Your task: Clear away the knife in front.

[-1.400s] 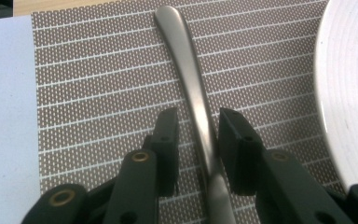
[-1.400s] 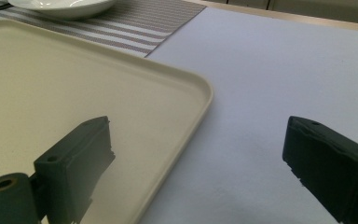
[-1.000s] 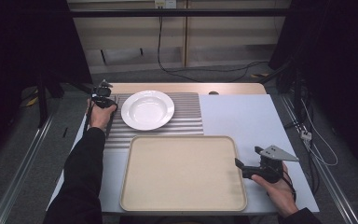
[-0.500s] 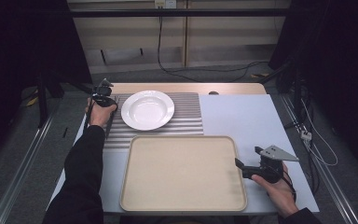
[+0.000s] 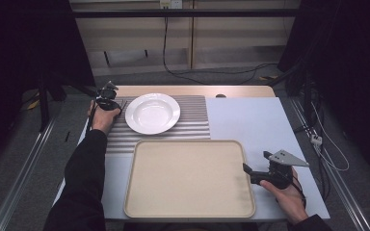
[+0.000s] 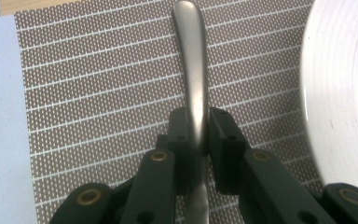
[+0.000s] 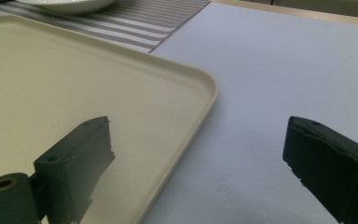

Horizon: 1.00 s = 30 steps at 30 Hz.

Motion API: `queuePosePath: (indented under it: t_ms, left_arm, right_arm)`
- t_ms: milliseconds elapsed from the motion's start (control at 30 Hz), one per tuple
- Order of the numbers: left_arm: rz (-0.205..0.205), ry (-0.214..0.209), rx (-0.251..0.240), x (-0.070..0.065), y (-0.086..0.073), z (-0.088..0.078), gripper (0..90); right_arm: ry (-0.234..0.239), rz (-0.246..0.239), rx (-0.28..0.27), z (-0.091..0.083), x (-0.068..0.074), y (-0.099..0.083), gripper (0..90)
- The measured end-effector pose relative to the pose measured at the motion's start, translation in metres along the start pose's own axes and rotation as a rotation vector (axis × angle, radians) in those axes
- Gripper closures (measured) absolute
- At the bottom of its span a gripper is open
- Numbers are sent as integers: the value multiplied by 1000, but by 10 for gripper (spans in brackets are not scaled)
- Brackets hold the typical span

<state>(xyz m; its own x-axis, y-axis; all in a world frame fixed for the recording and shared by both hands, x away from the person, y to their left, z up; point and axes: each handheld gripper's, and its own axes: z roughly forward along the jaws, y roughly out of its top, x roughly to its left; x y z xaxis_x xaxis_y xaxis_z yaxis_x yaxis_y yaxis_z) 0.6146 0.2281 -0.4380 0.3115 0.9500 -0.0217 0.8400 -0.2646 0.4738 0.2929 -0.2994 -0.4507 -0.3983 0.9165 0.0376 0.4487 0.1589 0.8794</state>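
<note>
The left hand-held gripper [image 6: 195,140] clamps the spoon handle [image 6: 192,70] mid-shaft (stiff, slick metal, light); the right hand-held gripper [image 7: 200,172] gapes empty.

Tabletop inventory: 1 white plate [image 5: 152,113], set on 1 striped placemat [image 5: 192,120] at the far-left part of the table; 1 metal utensil handle [image 6: 192,70], lying on the same placemat beside the plate's left rim, its working end hidden; 1 beige tray [image 5: 189,178], at the near edge of the table; 1 pale blue table cover [image 5: 250,120], under everything; 2 handheld grippers, 1 left gripper [image 5: 107,102] and 1 right gripper [image 5: 248,169].
</note>
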Motion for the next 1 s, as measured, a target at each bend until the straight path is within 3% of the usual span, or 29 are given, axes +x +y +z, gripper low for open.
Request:
queuePosePath:
  t_ms: [533, 1000]
  left_arm:
    - [14, -13, 21, 0, -2, -8, 800]
    - [45, -44, -25, 0, -7, -37, 800]
  right_arm:
    - [-2, -1, 1, 0, 0, 0, 80]
    - [-4, -5, 2, 0, 1, 0, 80]
